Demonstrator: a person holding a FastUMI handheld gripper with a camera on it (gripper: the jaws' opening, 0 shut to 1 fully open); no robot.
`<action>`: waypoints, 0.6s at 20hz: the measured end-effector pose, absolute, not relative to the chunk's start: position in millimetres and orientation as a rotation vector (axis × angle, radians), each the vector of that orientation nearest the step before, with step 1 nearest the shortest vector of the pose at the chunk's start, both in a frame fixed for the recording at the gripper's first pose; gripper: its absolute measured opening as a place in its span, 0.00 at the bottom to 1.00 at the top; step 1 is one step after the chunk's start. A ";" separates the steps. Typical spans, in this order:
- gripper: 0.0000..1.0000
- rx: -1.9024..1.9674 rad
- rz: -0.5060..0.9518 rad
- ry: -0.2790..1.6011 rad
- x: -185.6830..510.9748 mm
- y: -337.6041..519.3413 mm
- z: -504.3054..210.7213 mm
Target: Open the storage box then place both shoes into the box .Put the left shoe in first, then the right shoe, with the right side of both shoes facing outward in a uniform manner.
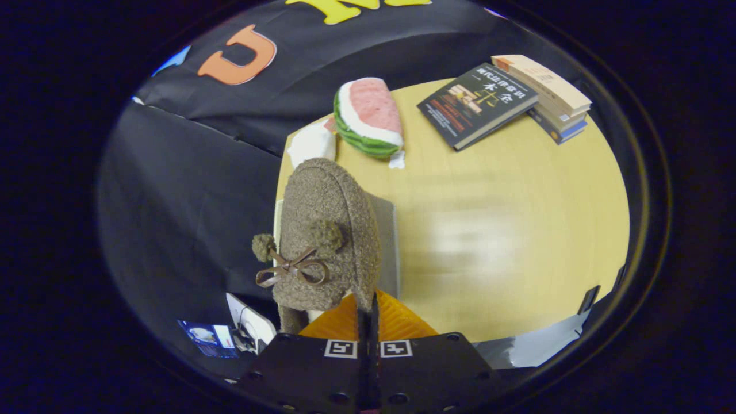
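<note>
A brown fuzzy shoe (328, 224) with two pom-poms and a small bow (293, 268) hangs lifted just ahead of my fingers, over the left edge of the round wooden table (517, 230). My gripper (368, 303) is shut, its two fingers pressed together on the shoe's rim. Behind the shoe a grey flat panel (388, 241) lies on the table; I cannot tell whether it belongs to the storage box. The shoe hides whatever lies under it.
Beyond the shoe lie a plush watermelon slice (371, 118) and a white object (313, 144) at the table's far edge. A dark book (477, 103) leans on a stack of books (552, 95) at the far right. Black cloth hangs to the left.
</note>
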State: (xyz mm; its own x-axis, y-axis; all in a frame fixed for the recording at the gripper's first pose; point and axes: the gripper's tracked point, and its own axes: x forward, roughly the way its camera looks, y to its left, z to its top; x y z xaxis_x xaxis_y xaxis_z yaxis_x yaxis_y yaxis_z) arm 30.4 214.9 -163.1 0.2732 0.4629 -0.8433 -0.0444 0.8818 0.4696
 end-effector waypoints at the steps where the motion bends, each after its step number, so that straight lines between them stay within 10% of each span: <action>1: 0.00 0.367 0.352 1.258 29.4 229.1 -164.5; 12: 0.00 0.163 0.065 1.324 57.6 303.9 -248.7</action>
